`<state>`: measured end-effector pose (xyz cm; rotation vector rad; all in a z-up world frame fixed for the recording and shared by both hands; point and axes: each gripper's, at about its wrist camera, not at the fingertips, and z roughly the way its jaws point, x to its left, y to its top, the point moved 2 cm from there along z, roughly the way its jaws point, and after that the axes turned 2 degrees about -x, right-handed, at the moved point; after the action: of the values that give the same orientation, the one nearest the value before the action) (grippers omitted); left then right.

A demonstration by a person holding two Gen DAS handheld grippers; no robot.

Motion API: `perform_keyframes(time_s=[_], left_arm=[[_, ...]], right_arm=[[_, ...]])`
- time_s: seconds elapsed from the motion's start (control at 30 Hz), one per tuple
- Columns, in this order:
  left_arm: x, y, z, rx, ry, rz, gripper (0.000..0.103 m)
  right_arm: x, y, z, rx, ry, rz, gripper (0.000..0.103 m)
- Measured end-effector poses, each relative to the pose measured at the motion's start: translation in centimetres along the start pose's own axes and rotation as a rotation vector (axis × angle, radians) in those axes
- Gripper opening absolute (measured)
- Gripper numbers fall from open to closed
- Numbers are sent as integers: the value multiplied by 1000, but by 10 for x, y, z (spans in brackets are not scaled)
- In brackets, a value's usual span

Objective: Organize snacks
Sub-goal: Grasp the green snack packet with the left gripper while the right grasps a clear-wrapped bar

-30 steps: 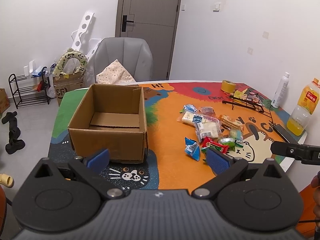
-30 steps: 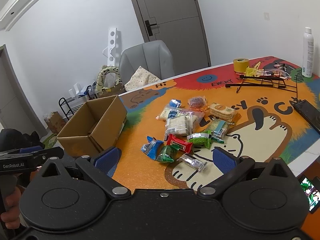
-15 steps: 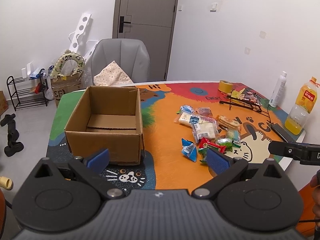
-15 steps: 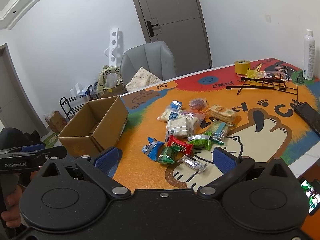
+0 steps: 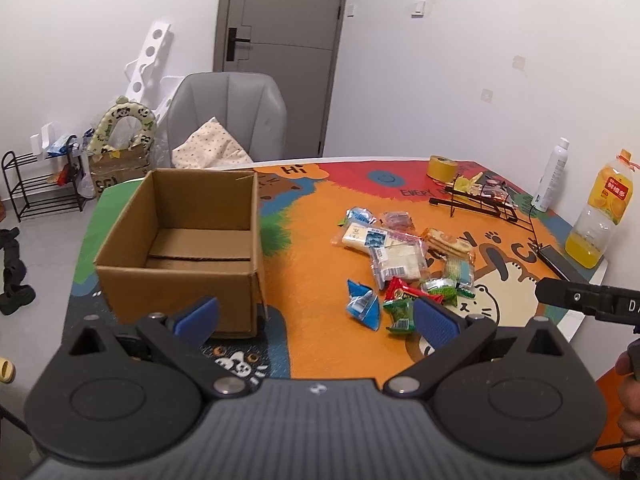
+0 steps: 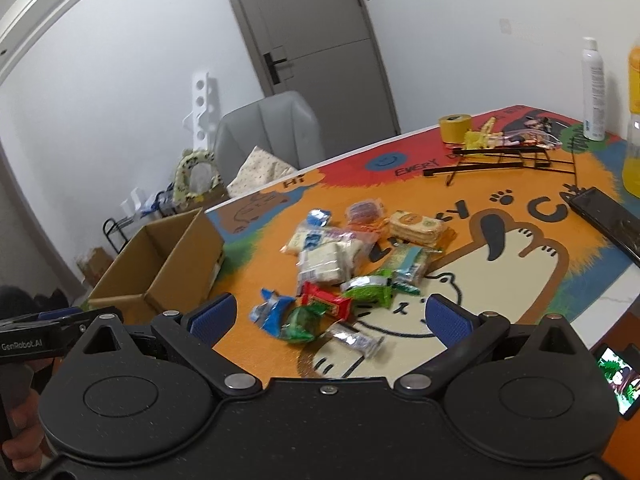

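I've swung my right gripper (image 6: 330, 320) closer over the heap of wrapped snacks (image 6: 352, 264) mid-table; both it and the left gripper (image 5: 316, 322) stay spread and empty, the brown cardboard box (image 5: 180, 252) unfilled at left.

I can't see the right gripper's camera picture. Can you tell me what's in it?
The open right gripper hovers over a pile of snack packets on a colourful cartoon cat table mat. An empty cardboard box sits to the left, and a roll of yellow tape and a white bottle stand farther back.
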<state>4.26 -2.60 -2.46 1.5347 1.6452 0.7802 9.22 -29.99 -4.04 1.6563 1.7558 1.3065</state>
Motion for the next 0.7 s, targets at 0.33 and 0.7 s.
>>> perform_keyframes(time_s=[0.33,0.7], left_arm=[[-19,6,33,-1,-50,13,103],[-33,0,63,0,-97,15,101]], right_arm=[[-29,-2,23,7,0,53,103],[-29,-15,51,51,70,9,89]])
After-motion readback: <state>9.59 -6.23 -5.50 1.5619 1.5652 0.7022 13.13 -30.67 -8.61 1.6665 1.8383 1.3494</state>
